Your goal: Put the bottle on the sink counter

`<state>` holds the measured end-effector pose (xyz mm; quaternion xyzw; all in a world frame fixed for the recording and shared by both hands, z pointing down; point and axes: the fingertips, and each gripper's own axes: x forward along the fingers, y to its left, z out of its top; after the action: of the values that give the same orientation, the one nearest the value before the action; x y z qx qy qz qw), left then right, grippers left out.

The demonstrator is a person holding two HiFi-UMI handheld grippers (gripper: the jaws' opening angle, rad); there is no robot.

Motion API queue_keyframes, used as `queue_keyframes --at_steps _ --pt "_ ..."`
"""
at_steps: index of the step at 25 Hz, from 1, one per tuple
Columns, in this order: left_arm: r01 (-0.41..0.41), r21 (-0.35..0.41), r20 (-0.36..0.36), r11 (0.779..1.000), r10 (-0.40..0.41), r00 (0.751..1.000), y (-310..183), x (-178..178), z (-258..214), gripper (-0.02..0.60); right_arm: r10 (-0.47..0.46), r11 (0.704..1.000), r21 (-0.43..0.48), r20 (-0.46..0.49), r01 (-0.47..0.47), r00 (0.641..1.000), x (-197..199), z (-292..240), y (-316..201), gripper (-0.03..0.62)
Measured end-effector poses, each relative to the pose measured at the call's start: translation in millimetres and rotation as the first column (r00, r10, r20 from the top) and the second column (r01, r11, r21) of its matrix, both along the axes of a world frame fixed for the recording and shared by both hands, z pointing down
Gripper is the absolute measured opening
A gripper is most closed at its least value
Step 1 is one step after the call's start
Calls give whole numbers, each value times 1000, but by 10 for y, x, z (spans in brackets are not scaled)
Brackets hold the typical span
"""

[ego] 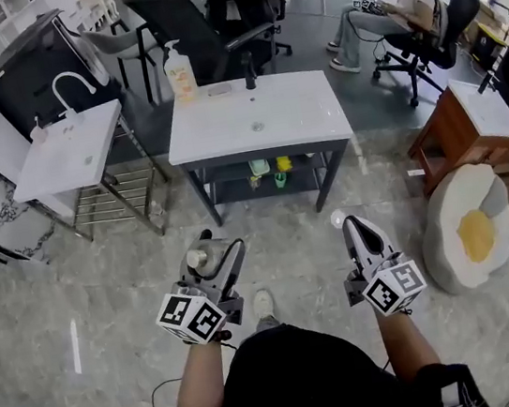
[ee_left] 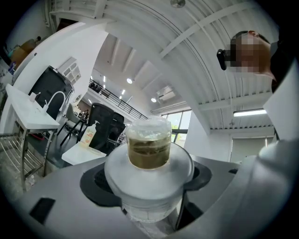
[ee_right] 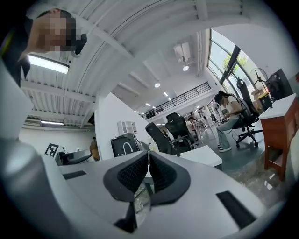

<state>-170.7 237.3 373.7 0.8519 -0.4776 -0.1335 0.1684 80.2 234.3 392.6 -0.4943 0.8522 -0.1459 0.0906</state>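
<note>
My left gripper [ego: 207, 252] is shut on a clear plastic bottle [ego: 198, 256]. In the left gripper view the bottle [ee_left: 149, 149] fills the space between the jaws, its neck brownish under a clear cap. My right gripper [ego: 351, 224] is shut with nothing between its pads; in the right gripper view [ee_right: 148, 170] the two black pads meet. Both grippers hang level over the floor, well short of the white sink counter [ego: 308, 114], which stands straight ahead. The counter also shows as a white slab [ee_left: 81, 154] in the left gripper view and as a white slab [ee_right: 201, 156] in the right gripper view.
On the counter's back edge stand a soap dispenser [ego: 180, 71] and a black faucet [ego: 249, 73]. A second white sink [ego: 72, 154] on a wire frame stands to the left. A wooden stand [ego: 457, 130] and a fried-egg cushion [ego: 471, 227] are at right. A seated person [ego: 387, 12] is far back.
</note>
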Motion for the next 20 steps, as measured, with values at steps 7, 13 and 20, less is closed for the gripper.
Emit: queue_keyframes --at_steps 7,13,20 --pt "-25 52 -7 998 25 1000 -690 -330 -153 356 13 999 30 -23 -12 1000 -406 -256 -706 32" --pt "-42 78 -24 996 44 999 -974 -592 -249 356 -2 1000 13 -42 3 999 -796 -238 -986 32" --pt "-32 38 -53 999 34 998 -1263 -815 -62 356 -29 998 -49 -76 26 997 -1156 -34 -1148 32"
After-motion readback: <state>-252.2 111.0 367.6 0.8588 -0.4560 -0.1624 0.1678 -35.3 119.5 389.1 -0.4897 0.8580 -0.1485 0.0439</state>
